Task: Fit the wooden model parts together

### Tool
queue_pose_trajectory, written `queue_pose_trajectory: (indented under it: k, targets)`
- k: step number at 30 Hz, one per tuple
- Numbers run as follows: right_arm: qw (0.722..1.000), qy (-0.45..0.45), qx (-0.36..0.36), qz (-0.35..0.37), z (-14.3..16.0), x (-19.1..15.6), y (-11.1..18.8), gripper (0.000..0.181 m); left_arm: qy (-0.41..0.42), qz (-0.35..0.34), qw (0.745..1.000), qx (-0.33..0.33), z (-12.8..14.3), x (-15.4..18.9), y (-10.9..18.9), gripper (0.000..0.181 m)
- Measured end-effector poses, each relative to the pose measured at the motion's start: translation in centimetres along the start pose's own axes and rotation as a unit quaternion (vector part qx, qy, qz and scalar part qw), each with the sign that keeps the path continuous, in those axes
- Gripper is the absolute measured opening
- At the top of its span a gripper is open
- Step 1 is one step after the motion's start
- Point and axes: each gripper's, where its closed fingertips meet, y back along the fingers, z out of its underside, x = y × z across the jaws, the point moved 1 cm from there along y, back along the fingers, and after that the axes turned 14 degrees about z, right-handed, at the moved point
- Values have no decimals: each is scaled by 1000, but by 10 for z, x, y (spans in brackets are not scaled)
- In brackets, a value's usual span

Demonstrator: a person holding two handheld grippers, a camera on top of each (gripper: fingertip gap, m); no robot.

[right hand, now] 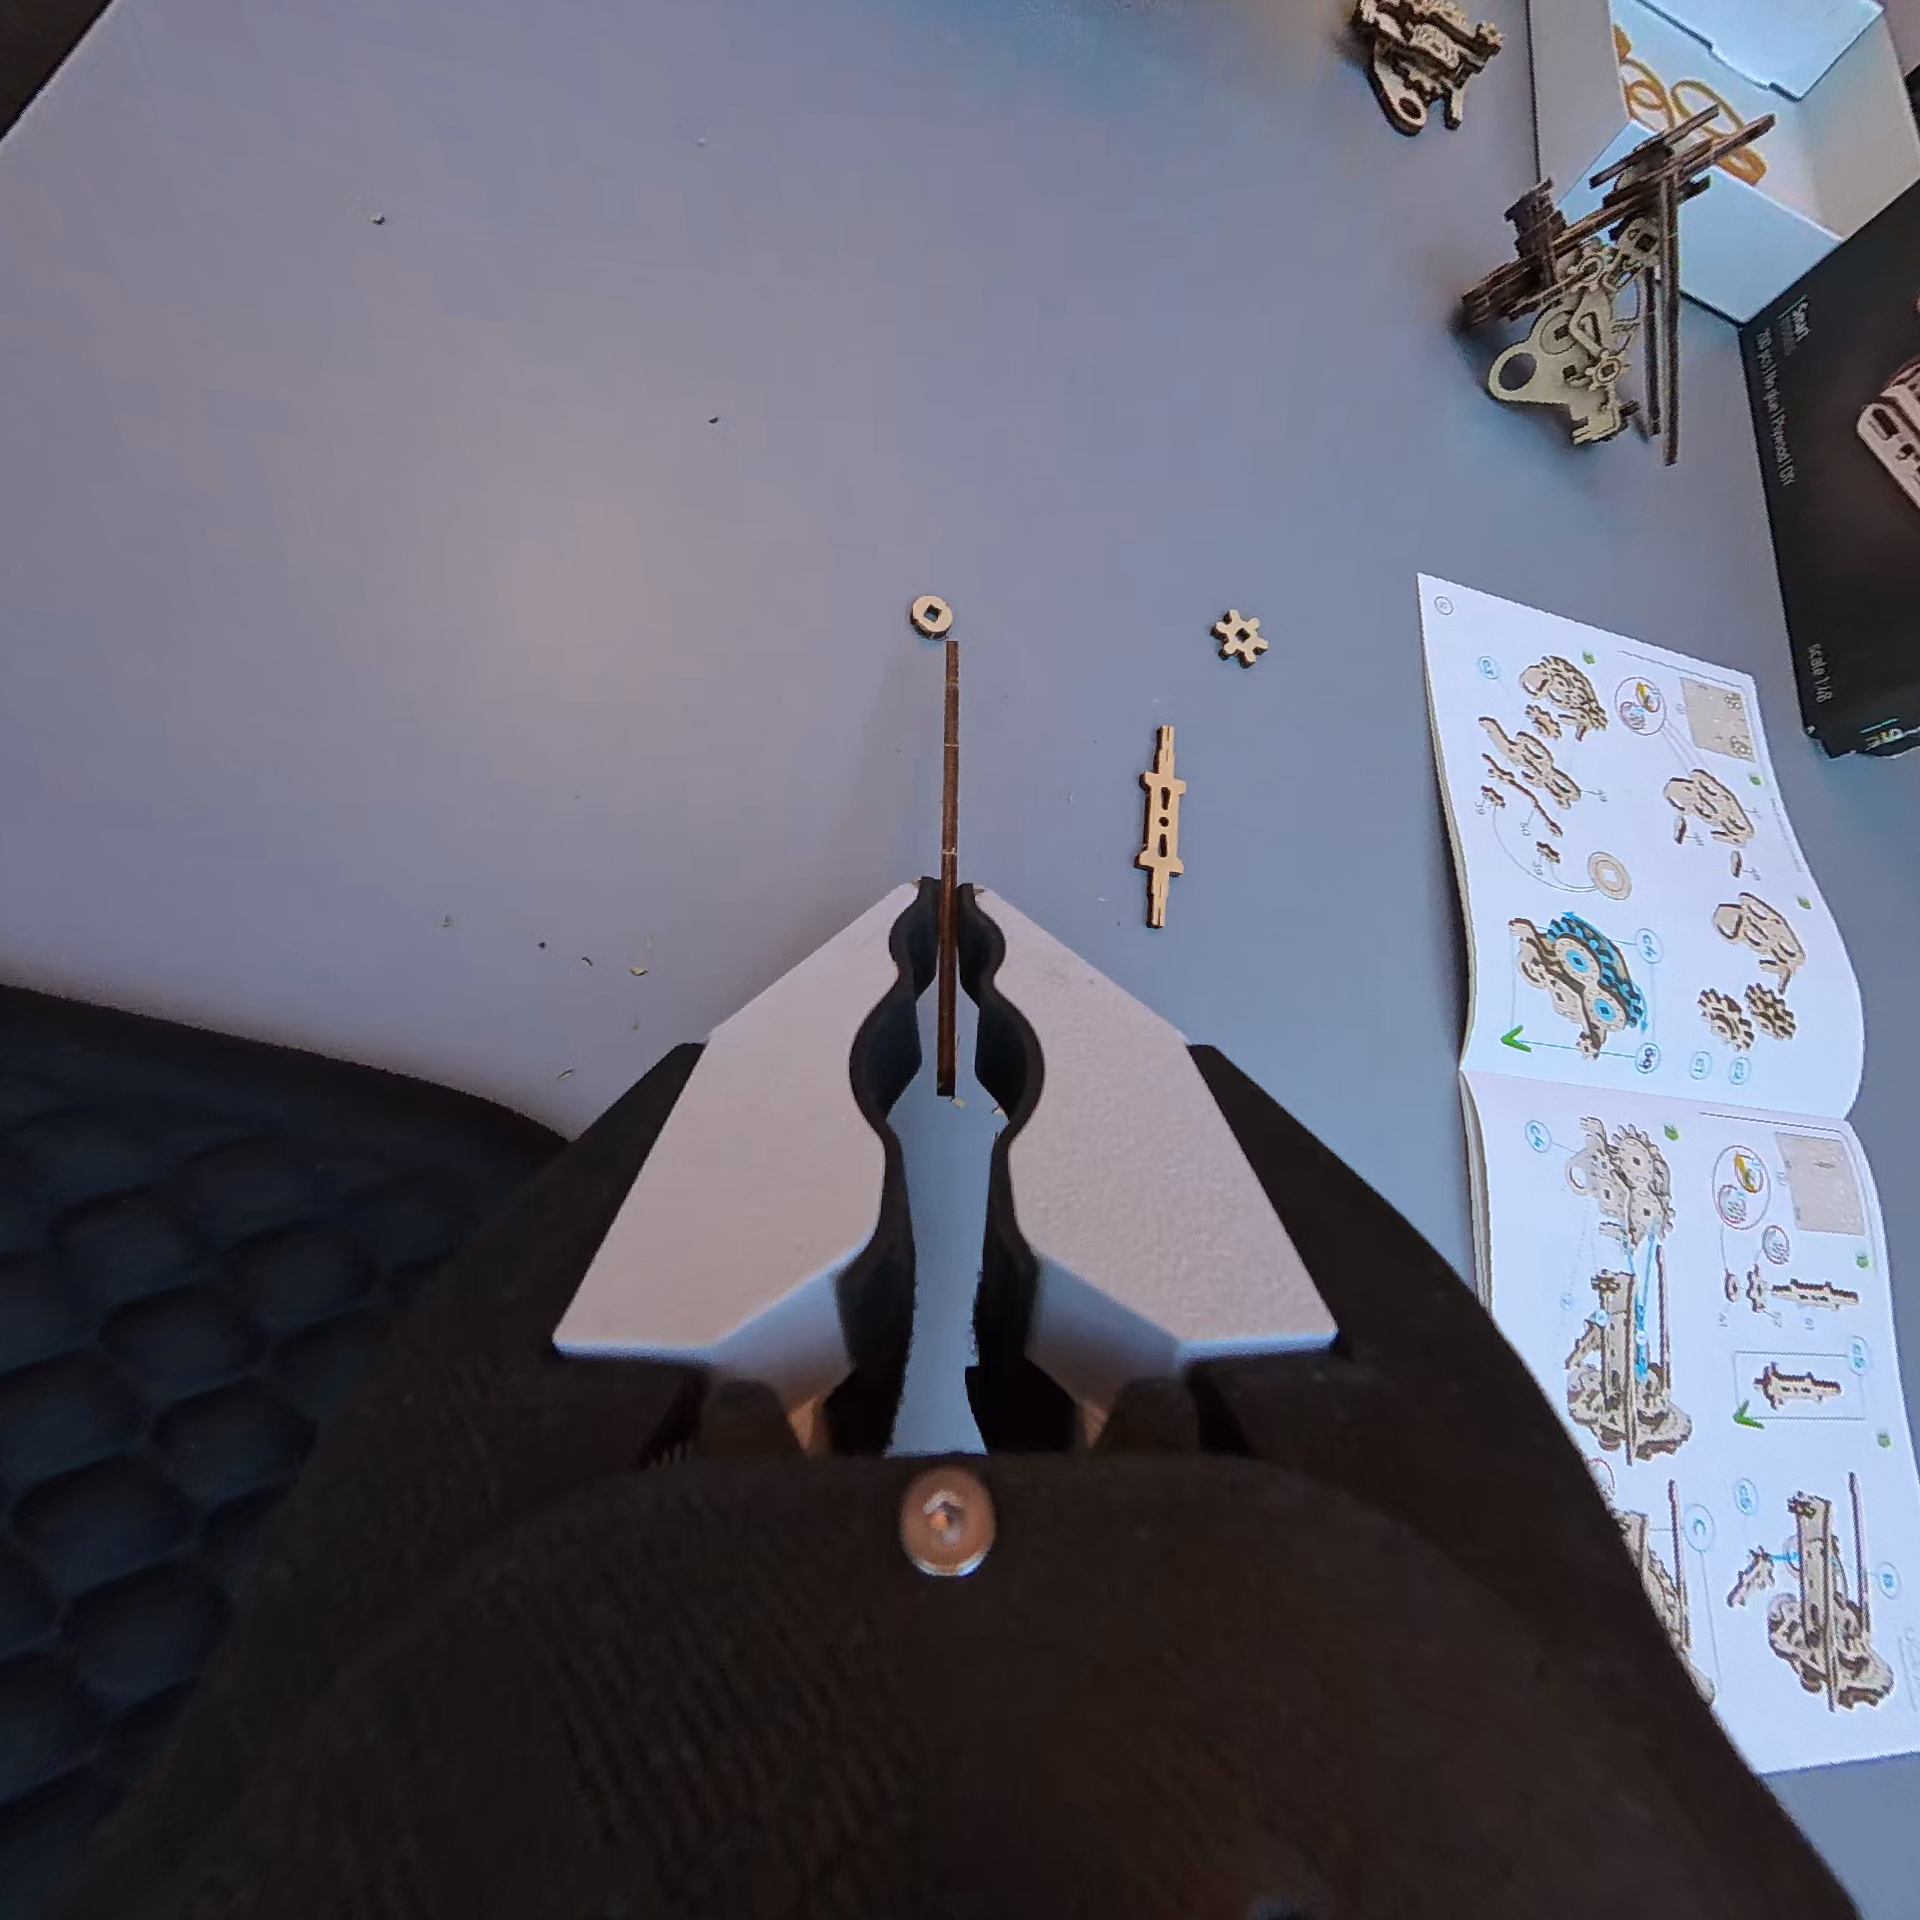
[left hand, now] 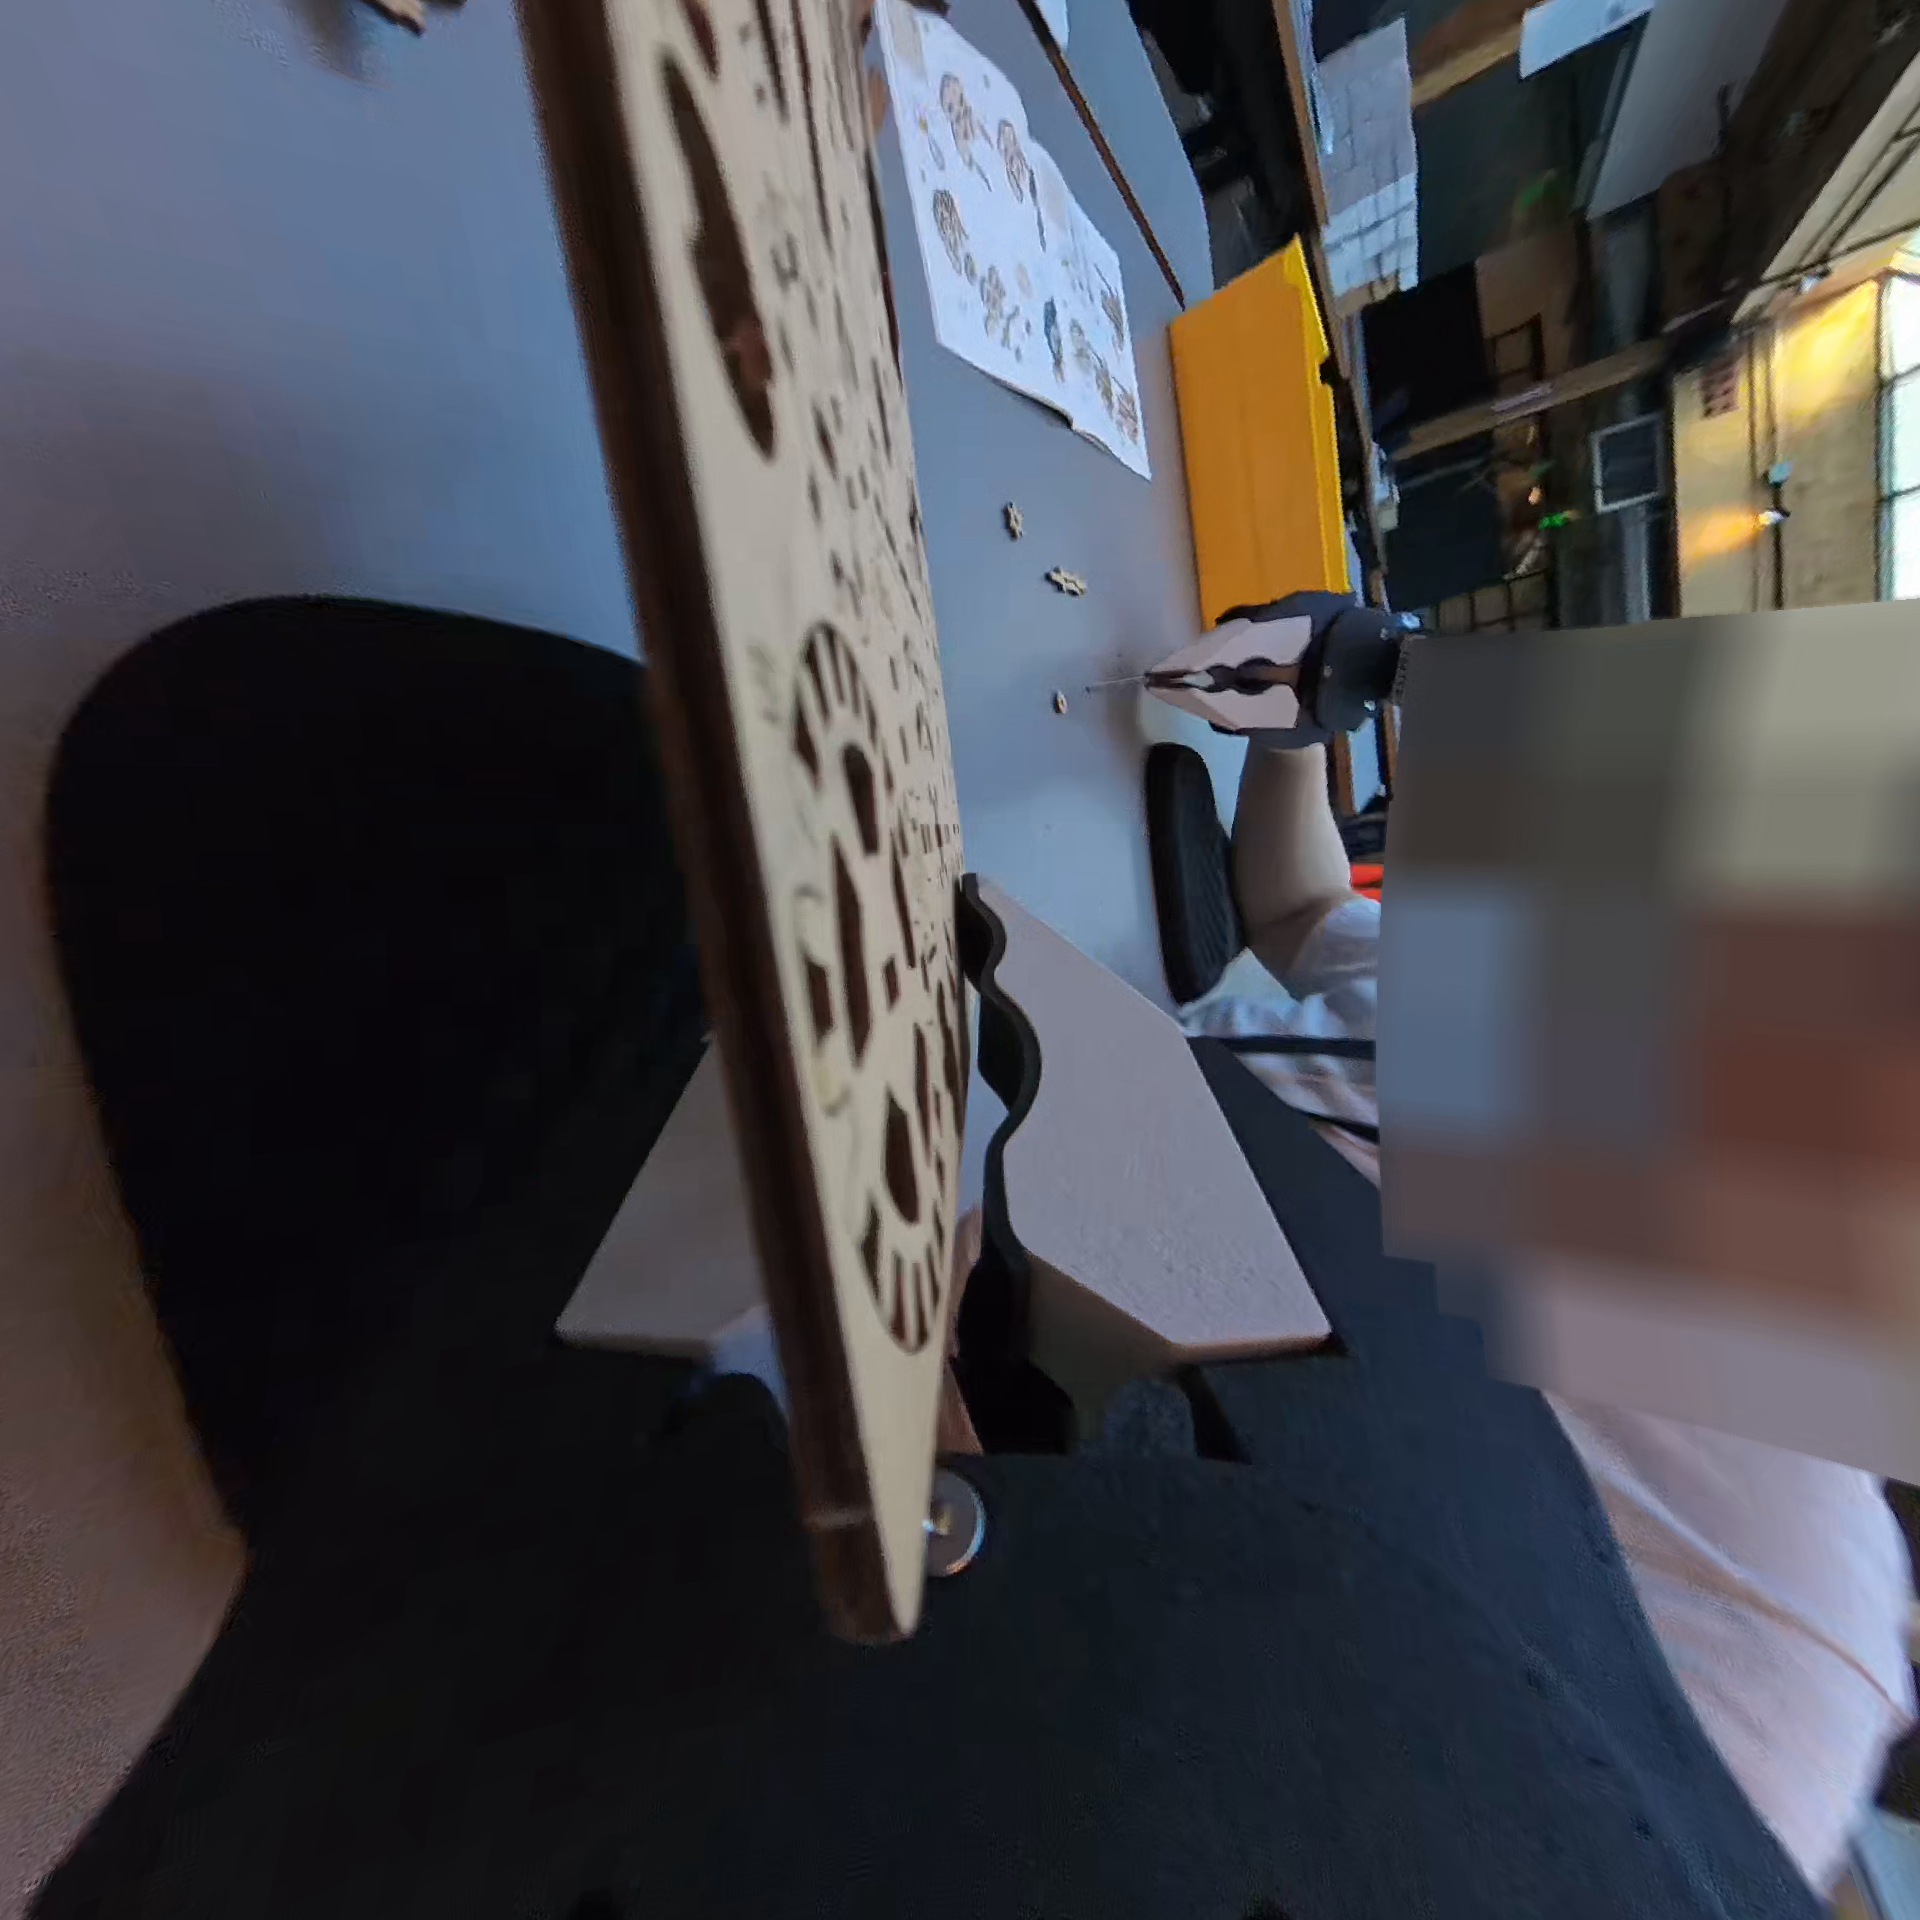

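**Thin rod nearing the washer, most of the fitting still to come**

The right gripper (right hand: pixel 945 894) is pinching a thin wooden rod (right hand: pixel 950 769) between its pads, the rod sticking out forward with its far tip just beside a small round washer (right hand: pixel 932 615) that is lying flat near the middle of the grey table (right hand: pixel 416 520). The tip is not yet sitting in the washer's square hole, so that joint looks unmade.

The left gripper (left hand: pixel 935 1039) is clamping a laser-cut wooden parts sheet (left hand: pixel 790 727) and holding it on edge above the table; several shapes are already missing from it.

By my reading the task is at an early-to-middle stage. Two partly built assemblies are standing toward the table's far right corner: one larger (right hand: pixel 1590 301), one smaller (right hand: pixel 1423 52). Three loose parts are waiting unfitted on the table: the one washer, one toothed gear (right hand: pixel 1240 636) and one notched axle strip (right hand: pixel 1162 826). One open instruction booklet (right hand: pixel 1662 1039) is lying along the right edge, with two boxes beyond it.
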Motion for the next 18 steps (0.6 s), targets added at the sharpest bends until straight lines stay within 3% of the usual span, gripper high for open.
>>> queue_pose_trajectory:
  k: [3, 6, 10, 18]
  targets:
    - [1000, 3, -2, -2, 1, -1, -2, 2, 51, 23, 998, -37, 7, -7, 50, 0]
    - [1000, 8, -6, -4, 2, -1, -5, 2, 101, 0, 995, -10, 7, -34, 89, 0]
    - [1000, 9, -11, -6, 4, -2, -7, 2, 137, 42, 989, 20, 6, -49, 108, 0]
    - [1000, 11, -17, -4, 4, -2, -9, 2, 152, 54, 985, 55, 1, -77, 138, 1]
